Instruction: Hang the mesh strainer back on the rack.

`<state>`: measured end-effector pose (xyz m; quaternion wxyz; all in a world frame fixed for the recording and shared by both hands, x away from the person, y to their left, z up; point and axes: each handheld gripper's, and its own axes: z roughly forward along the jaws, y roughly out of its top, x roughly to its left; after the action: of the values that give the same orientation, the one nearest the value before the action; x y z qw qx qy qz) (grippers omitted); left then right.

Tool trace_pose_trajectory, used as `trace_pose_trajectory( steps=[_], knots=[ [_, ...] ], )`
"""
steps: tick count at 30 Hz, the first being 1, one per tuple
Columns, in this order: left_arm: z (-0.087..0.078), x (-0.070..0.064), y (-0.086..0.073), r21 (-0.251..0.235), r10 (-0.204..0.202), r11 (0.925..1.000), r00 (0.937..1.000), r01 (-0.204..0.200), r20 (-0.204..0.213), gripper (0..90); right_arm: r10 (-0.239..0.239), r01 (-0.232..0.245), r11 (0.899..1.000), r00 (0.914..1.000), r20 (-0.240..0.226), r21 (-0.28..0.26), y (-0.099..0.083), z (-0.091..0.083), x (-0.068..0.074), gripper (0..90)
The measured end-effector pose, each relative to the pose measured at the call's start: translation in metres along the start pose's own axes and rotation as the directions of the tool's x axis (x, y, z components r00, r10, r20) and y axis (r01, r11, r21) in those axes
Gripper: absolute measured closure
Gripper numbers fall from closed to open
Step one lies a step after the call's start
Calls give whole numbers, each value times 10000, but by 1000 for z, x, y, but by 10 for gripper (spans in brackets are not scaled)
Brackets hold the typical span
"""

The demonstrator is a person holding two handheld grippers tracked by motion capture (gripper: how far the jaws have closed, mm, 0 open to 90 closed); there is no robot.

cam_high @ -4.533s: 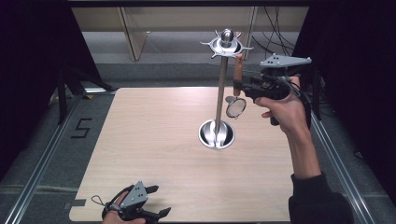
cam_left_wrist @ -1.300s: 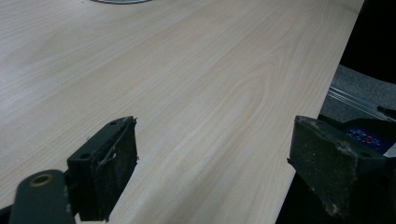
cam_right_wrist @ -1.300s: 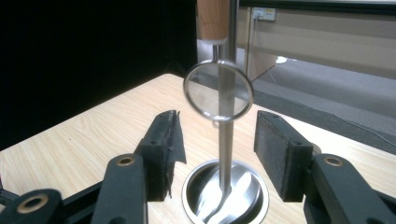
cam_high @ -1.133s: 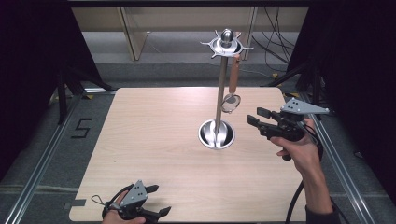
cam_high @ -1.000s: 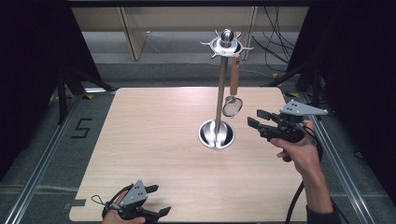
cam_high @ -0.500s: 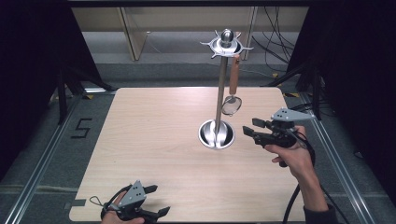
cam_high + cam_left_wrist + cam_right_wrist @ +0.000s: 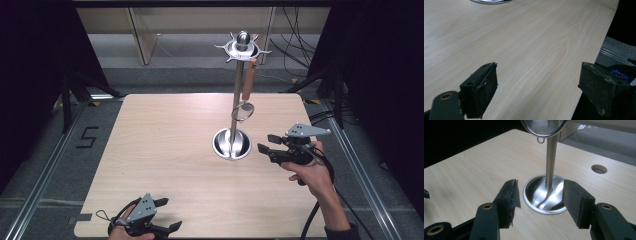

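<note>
A steel utensil stand (image 7: 236,95) rises from a round dish base (image 7: 232,144) at the table's middle right. A small mesh strainer (image 7: 243,111) with a brown wooden handle (image 7: 249,79) hangs from the stand's top ring. My right gripper (image 7: 265,143) floats just right of the base, open and empty, jaws pointing at the pole. In the right gripper view the base (image 7: 544,195) and pole (image 7: 550,157) lie ahead between the jaws, with the strainer (image 7: 544,127) above. My left gripper (image 7: 167,215) rests at the table's front edge, open and empty.
The light wooden table (image 7: 170,145) is bare left of the stand. A small round hole (image 7: 599,169) in the tabletop lies beyond the base. Metal rails run along both sides of the table, and cables lie behind at the right.
The right gripper has let go of the strainer, which now hangs on the stand, and has drawn back down and toward the near right. The left gripper stayed still.
</note>
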<state>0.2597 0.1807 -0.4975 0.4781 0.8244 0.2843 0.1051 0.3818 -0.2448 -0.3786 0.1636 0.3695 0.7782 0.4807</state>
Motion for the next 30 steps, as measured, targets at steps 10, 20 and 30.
trace_pose_trajectory(
  steps=[10,20,30],
  knots=[
    [0,0,-1,21,3,10000,10000,-3,40,147,99,-95,9997,9998,-144,216,-10,-2,2,433],
    [1,-1,-1,-91,-57,9999,10000,57,-31,147,276,-271,9994,9993,-253,201,-16,-4,6,412],
    [2,-1,-1,-144,-39,9999,10000,39,-35,147,-13,19,9996,9998,-214,295,-24,1,11,389]
  ],
)
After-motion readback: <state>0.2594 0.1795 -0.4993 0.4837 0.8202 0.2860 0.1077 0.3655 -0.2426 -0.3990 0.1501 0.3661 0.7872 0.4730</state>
